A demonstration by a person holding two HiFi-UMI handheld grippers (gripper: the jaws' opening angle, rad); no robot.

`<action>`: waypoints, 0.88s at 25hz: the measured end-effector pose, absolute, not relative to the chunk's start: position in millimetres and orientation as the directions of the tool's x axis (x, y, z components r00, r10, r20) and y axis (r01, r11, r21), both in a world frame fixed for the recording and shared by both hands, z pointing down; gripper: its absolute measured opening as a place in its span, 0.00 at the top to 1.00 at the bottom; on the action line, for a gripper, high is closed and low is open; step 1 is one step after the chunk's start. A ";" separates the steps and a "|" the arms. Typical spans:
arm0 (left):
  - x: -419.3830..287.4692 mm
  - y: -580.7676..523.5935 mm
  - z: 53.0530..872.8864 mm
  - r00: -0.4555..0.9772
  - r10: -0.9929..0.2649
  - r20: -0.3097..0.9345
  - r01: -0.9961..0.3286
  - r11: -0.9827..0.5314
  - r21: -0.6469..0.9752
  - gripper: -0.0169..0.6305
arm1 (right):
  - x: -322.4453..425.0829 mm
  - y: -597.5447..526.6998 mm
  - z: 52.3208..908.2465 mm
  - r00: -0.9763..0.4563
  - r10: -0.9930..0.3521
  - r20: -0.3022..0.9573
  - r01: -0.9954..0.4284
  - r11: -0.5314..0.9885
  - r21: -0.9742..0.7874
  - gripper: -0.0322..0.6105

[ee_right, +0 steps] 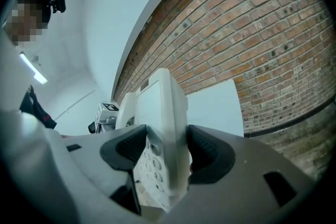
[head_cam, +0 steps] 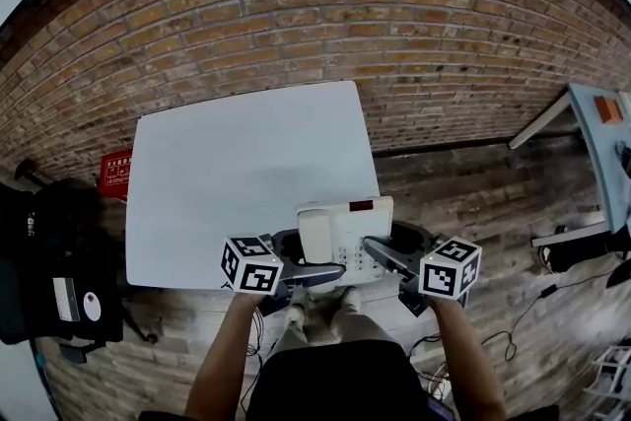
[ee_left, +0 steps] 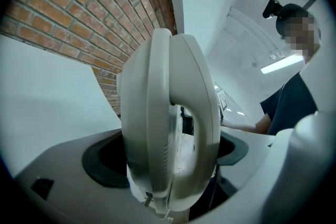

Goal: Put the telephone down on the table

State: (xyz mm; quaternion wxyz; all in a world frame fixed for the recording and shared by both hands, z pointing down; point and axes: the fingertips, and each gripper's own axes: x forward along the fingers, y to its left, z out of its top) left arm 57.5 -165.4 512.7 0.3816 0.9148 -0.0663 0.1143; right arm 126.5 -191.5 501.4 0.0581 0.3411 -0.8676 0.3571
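Left gripper (head_cam: 314,259), right gripper (head_cam: 386,251) — both clamp the telephone (head_cam: 340,227).

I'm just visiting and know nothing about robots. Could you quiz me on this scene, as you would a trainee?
1. True or false: only one gripper grips the telephone.
2. The wall behind the white table is: A tile, B brick, C glass.
3. Which clamps the handset side: the left gripper or the right gripper?
Key: 1 false, both grip it; 2 B; 3 the left gripper.

Cream telephone (head_cam: 340,227), white table (head_cam: 237,182)
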 end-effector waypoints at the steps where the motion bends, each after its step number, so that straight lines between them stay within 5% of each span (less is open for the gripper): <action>1: 58.8 -168.0 517.0 0.964 -0.033 0.262 -0.211 -0.695 0.688 0.28 | 128.0 -193.9 506.0 -0.760 -0.550 0.346 -0.633 0.505 -0.587 0.57; 22: 66.2 -186.4 596.1 0.937 0.013 0.348 -0.266 -0.617 0.740 0.28 | 139.7 -214.9 588.4 -0.726 -0.519 0.450 -0.672 0.401 -0.622 0.57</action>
